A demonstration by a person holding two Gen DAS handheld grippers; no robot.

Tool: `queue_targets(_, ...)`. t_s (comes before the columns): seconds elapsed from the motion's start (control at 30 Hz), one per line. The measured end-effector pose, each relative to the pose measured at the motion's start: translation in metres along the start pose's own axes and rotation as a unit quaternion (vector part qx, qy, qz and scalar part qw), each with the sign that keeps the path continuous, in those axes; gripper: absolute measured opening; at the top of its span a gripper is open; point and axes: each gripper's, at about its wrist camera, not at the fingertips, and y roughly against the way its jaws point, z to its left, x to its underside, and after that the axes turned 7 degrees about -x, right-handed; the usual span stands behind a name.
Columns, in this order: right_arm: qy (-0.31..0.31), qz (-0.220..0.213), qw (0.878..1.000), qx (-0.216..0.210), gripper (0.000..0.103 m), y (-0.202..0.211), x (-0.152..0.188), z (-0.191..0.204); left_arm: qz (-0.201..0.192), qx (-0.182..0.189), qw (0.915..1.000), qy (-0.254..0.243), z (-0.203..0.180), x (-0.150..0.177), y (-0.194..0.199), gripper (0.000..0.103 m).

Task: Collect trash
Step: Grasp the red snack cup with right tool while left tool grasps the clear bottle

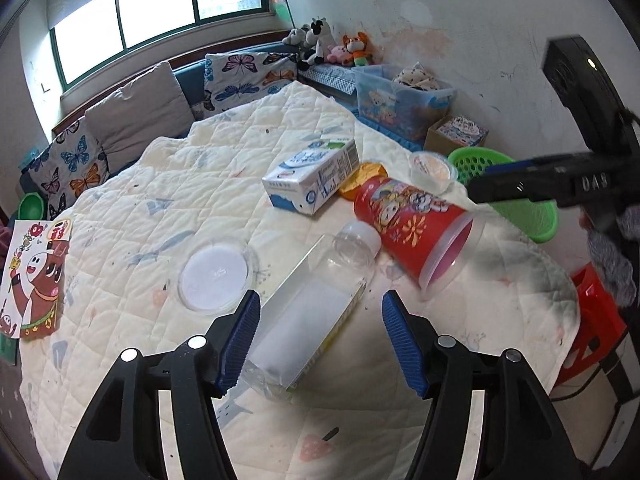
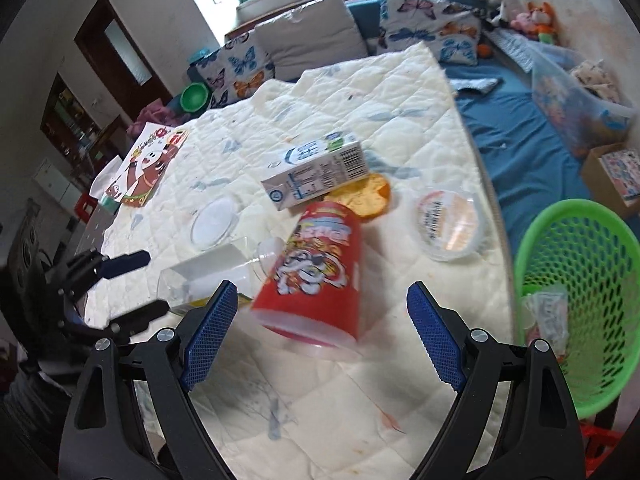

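Left tongs (image 1: 320, 344) hang open and empty right over the clear bottle (image 1: 316, 300), which runs lower left to upper right between the jaws. Right tongs (image 2: 320, 336) are wide open, empty, straddling the red cup (image 2: 316, 276); green basket (image 2: 580, 240) at right edge

On the quilted bed cover, a clear plastic bottle (image 1: 316, 300) lies on its side, its neck touching a tipped red printed cup (image 1: 416, 228). Behind them lie a milk carton (image 1: 312, 176), a crumpled yellow wrapper (image 1: 366, 178), a sealed pudding cup (image 1: 434, 170) and a clear round lid (image 1: 216, 276).
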Motion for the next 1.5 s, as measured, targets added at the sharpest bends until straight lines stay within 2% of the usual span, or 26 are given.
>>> queue_targets(0.3, -0.051, 0.057, 0.997, -0.018, 0.086, -0.044, -0.022, -0.016, 0.018, 0.006, 0.9997, -0.017, 0.003, 0.000, -0.024, 0.062)
queue_targets(0.57, -0.096, 0.092, 0.990, -0.039, 0.085, -0.071, -0.019, -0.034, 0.032, 0.010, 0.9990, -0.030, 0.004, 0.000, -0.043, 0.062)
queue_targets(0.7, -0.115, 0.106, 0.986, -0.064, 0.082, -0.079, -0.013, -0.039, 0.037, 0.009, 0.9985, -0.041, 0.003, -0.002, -0.051, 0.062)
queue_targets(0.8, -0.120, 0.103, 0.984, -0.084, 0.072, -0.075, -0.012, -0.040, 0.040, 0.014, 0.9980, -0.046, 0.002, -0.005, -0.056, 0.063)
queue_targets(1.1, -0.094, 0.081, 0.989, -0.077, 0.071, -0.050, -0.005, -0.029, 0.048, 0.019, 0.9954, -0.080, -0.008, -0.010, -0.069, 0.065)
queue_targets(1.5, -0.088, 0.037, 0.994, -0.059, 0.071, -0.008, 0.016, -0.035, 0.056, 0.022, 0.9924, -0.107, -0.016, -0.010, -0.078, 0.066)
